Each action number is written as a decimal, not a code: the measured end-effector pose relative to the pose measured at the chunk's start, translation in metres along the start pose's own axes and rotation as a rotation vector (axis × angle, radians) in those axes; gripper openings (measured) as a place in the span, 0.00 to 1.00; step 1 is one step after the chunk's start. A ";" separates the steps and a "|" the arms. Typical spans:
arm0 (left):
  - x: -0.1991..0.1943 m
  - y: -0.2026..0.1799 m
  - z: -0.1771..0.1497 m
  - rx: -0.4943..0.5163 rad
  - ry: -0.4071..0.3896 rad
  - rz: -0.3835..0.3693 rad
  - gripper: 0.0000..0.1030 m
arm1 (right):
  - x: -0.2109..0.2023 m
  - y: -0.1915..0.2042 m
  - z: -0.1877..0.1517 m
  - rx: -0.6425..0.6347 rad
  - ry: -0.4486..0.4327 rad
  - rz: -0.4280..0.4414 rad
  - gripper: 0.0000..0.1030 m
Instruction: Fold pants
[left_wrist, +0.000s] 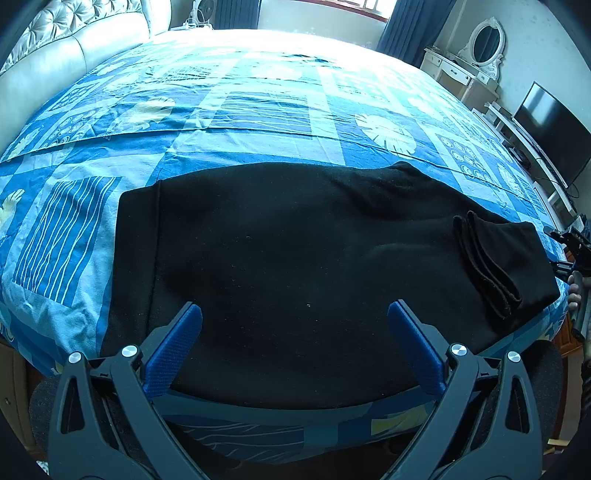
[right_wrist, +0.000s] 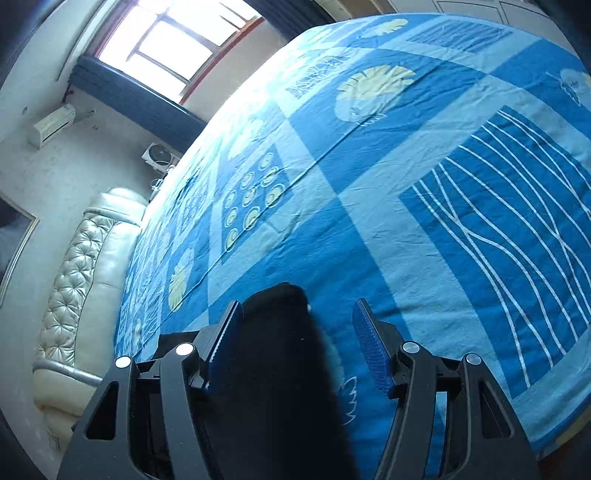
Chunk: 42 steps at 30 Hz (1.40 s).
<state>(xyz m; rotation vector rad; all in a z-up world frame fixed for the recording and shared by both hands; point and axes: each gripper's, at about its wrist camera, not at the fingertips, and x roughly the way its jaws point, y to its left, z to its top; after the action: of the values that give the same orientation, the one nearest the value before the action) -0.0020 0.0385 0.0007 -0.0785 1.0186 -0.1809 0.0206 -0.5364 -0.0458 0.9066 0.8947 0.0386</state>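
Observation:
Black pants (left_wrist: 277, 240) lie flat across the near side of the bed, with the waistband at the left. At the right, the leg ends (left_wrist: 491, 258) are folded back on top in layers. My left gripper (left_wrist: 294, 308) hovers over the pants' near edge, open, with nothing between its blue pads. My right gripper (left_wrist: 570, 240) shows at the far right edge, just past the folded end. In the right wrist view, the right gripper (right_wrist: 298, 305) is rolled sideways and open. A dark end of the pants (right_wrist: 280, 350) lies between its fingers beside the left pad, clear of the right pad.
The bed wears a blue patterned sheet (left_wrist: 258, 110). A tufted headboard (left_wrist: 74, 48) stands at the left. A white dresser with an oval mirror (left_wrist: 480, 40) and a TV (left_wrist: 554, 136) stand at the right. A window (right_wrist: 166, 37) and a wall air conditioner (right_wrist: 51, 125) show in the right wrist view.

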 end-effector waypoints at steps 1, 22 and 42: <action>0.001 -0.001 -0.001 0.002 0.002 0.000 0.98 | 0.007 -0.007 0.001 0.022 0.021 0.021 0.60; 0.011 -0.001 -0.007 0.008 0.036 -0.002 0.98 | 0.042 -0.011 -0.005 0.087 0.102 0.199 0.33; 0.011 -0.005 -0.006 0.010 0.042 -0.022 0.98 | 0.006 -0.022 -0.064 0.022 0.169 0.262 0.45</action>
<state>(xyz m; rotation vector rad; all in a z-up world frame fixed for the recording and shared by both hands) -0.0024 0.0318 -0.0110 -0.0776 1.0588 -0.2085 -0.0263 -0.5055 -0.0842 1.0479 0.9282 0.3359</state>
